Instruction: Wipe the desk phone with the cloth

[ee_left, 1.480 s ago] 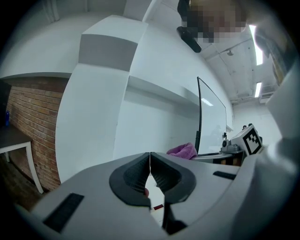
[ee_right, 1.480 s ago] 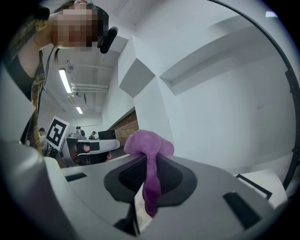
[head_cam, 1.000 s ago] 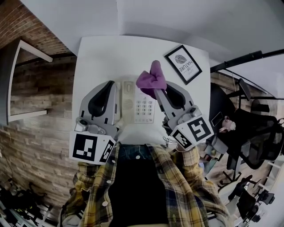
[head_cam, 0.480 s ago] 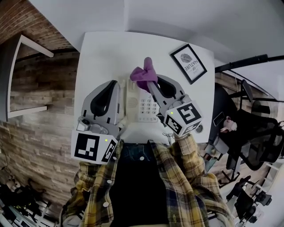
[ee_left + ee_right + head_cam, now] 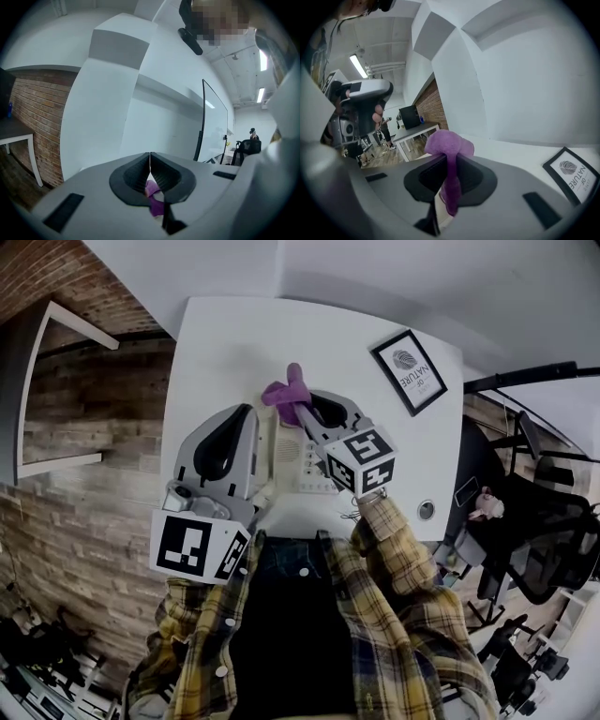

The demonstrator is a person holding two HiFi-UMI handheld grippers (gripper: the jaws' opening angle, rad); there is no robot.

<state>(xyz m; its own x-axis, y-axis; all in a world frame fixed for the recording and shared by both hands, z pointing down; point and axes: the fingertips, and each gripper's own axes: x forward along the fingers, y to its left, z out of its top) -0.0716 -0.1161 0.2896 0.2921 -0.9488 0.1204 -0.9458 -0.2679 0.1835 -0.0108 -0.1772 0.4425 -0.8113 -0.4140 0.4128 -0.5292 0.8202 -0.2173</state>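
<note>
The right gripper [image 5: 302,413] is clamping the purple cloth [image 5: 284,392]. Its jaws are pressing on a bunched fold, and loose ends are showing above and below them. The left gripper [image 5: 247,413] is sitting just beside the desk phone [image 5: 286,457] with its jaws fully together and nothing between them. The phone is lying on the white desk [image 5: 225,343], largely under the right gripper. For an effective wipe, the operator should be dragging the cloth along handset and keypad under light pressure, ideally bracing the base with the left gripper.
</note>
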